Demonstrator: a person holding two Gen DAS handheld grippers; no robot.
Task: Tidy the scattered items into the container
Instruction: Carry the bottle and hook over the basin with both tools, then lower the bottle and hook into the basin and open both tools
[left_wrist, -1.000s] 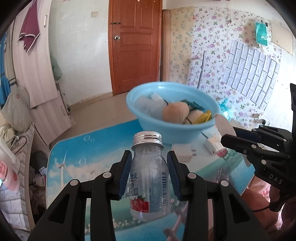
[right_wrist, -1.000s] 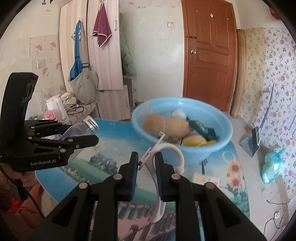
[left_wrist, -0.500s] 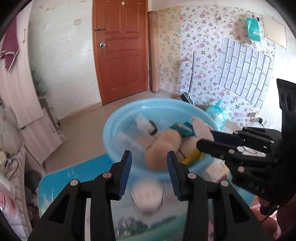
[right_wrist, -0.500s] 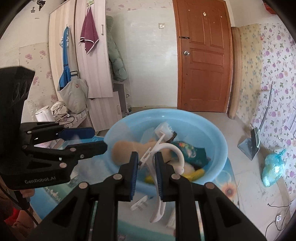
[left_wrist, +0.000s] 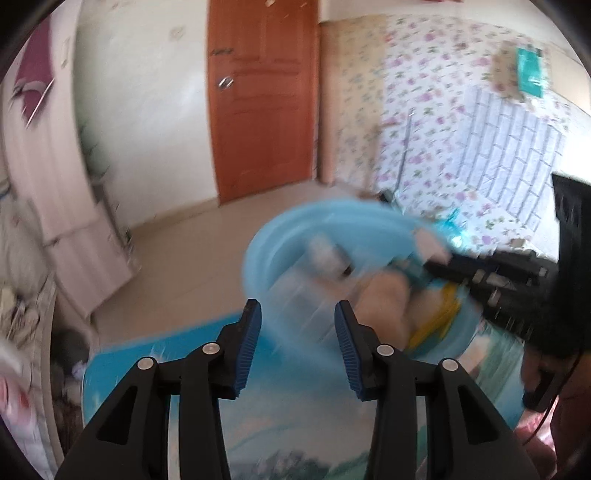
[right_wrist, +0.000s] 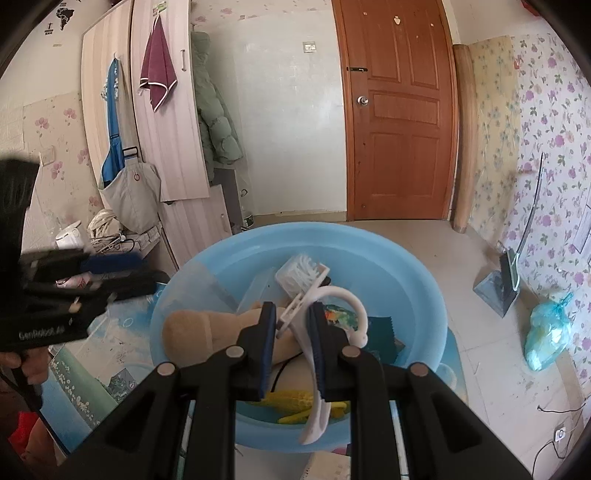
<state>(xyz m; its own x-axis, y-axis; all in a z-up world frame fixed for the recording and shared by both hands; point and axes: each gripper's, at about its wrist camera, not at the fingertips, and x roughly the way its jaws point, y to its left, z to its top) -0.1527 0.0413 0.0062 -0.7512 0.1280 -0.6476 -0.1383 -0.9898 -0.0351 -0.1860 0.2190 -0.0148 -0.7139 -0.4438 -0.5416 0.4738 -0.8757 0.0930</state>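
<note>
- While it hangs over the round light-blue plastic basin (right_wrist: 417, 280), the right gripper (right_wrist: 291, 325) clamps a white plastic hanger hook (right_wrist: 347, 299), poised for dropping inside.
- Left gripper (left_wrist: 297, 332): jaws apart, empty, beside the basin.
- Basin contents: tan plush toy (right_wrist: 192, 328), white brush (right_wrist: 301, 275).

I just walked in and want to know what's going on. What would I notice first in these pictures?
First, the big light-blue basin in the middle of the table, piled with things like a tan plush toy and something yellow. Right over it, the right gripper pinches a white plastic hook between its fingers. To the left, the left gripper is open with nothing between its fingers, though that view is blurred.
</note>
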